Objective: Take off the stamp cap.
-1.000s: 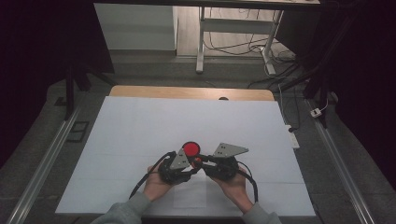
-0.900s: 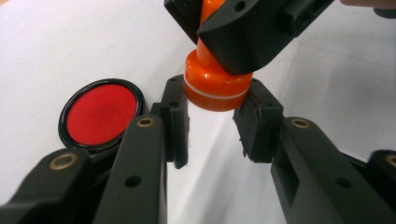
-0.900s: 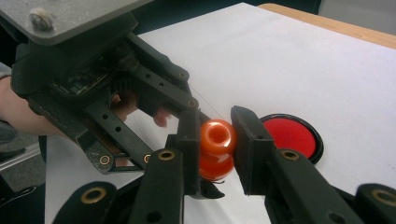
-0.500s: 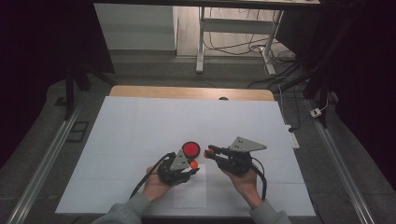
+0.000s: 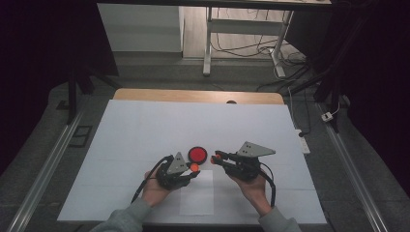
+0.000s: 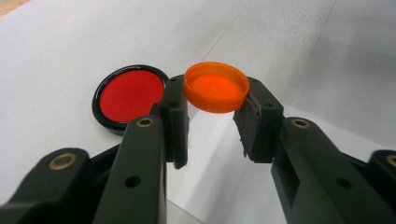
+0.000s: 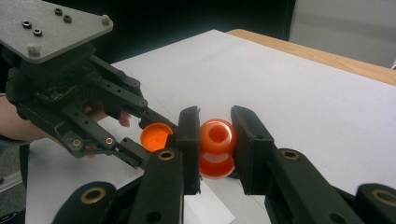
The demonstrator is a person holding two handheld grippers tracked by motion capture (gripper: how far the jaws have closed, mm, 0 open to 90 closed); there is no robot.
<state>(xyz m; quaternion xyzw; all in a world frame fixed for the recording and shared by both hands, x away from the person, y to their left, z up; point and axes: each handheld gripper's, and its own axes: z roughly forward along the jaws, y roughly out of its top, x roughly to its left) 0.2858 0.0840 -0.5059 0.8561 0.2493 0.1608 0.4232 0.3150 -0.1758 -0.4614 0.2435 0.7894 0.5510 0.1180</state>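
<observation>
My left gripper (image 5: 194,167) is shut on a small orange cap (image 6: 216,87), pinched at its rim with the hollow side up. My right gripper (image 5: 216,157) is shut on a small orange bottle-like piece (image 7: 217,140), its open neck facing the camera. The two grippers point at each other with a short gap between them. In the right gripper view the left gripper (image 7: 159,133) with the cap (image 7: 155,136) hangs just left of my right jaws. A red disc in a black rim (image 5: 197,154) lies flat on the white sheet just behind the left gripper's tips, also seen as the red disc (image 6: 130,95).
A white sheet (image 5: 145,125) covers the table, whose wooden far edge (image 5: 193,95) shows behind it. A smaller paper sheet (image 5: 198,193) lies under the hands near the front edge. Dark floor, rails and a desk frame surround the table.
A second ago the two grippers met tip to tip by the red disc. The right gripper has since drawn away to the right and slightly up with its orange piece. The left stayed put.
</observation>
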